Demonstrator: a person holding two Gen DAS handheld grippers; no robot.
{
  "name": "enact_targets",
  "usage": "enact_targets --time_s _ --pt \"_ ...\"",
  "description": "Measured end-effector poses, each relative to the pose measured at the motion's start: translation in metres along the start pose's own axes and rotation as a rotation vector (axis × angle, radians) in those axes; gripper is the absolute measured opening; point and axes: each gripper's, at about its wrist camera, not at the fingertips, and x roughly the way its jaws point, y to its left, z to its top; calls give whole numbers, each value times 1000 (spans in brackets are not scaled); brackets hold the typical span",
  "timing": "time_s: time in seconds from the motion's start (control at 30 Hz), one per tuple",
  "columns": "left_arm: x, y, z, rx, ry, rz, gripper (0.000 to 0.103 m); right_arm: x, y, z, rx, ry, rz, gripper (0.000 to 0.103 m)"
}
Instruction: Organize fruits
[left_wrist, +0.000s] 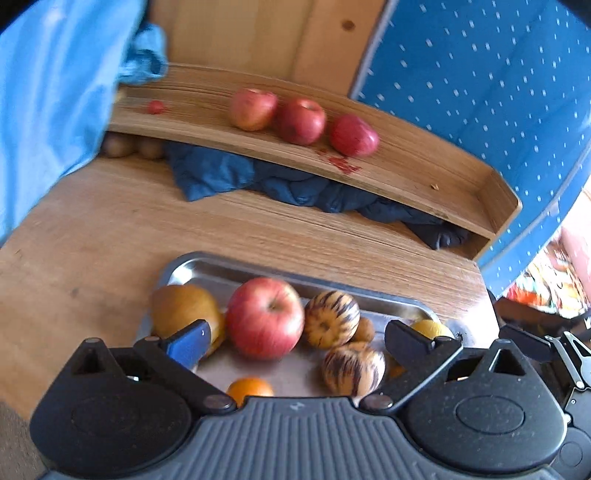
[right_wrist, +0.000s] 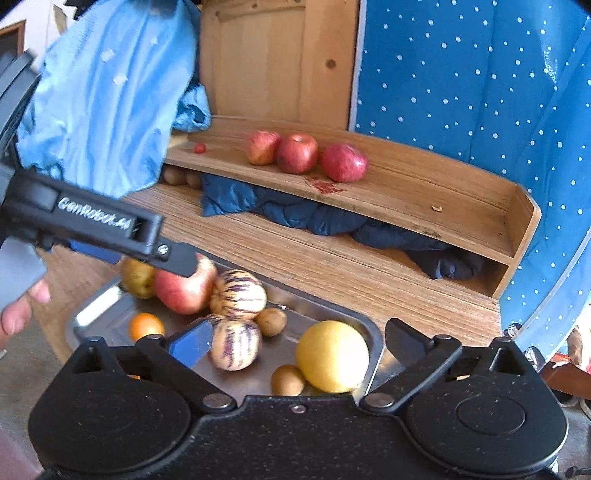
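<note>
A steel tray (left_wrist: 221, 267) on the wooden table holds mixed fruit. My left gripper (left_wrist: 299, 341) is open, low over the tray, and a red apple (left_wrist: 264, 317) sits between and just ahead of its fingertips. A pear (left_wrist: 181, 310) lies behind the blue left pad, and two striped melons (left_wrist: 330, 319) lie to the right. In the right wrist view a left gripper finger (right_wrist: 181, 260) rests over that apple (right_wrist: 184, 291). My right gripper (right_wrist: 301, 341) is open above the tray's near right end, by a yellow round fruit (right_wrist: 332, 356). Three red apples (right_wrist: 299, 153) stand in a row on the wooden shelf (right_wrist: 424, 199).
An orange (right_wrist: 146, 326) and two kiwis (right_wrist: 271, 321) also lie in the tray. A dark blue cloth (right_wrist: 314, 218) and more kiwis (right_wrist: 175, 176) sit under the shelf. A red stain (right_wrist: 327, 186) marks the shelf. Light blue fabric (right_wrist: 103, 92) hangs left, spotted blue cloth (right_wrist: 461, 74) right.
</note>
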Motion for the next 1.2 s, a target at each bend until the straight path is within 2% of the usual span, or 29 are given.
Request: enact_targets --time_s 0.13,0.3,0.57,0.83,1.2 --pt "-27 11 -27 -46 -41 46 102 -18 6 -9 25 -24 22 102" --pt "-49 22 -50 -77 -40 99 102 -38 14 -18 48 -53 36 102" --pt "-74 22 -71 -19 -88 148 102 -58 25 -28 73 -58 19 102" --pt "-86 17 -84 70 -119 148 102 -80 30 -42 137 -61 -32 102" --pt "-111 24 -99 116 -144 108 102 -109 62 -56 169 -48 -69 102"
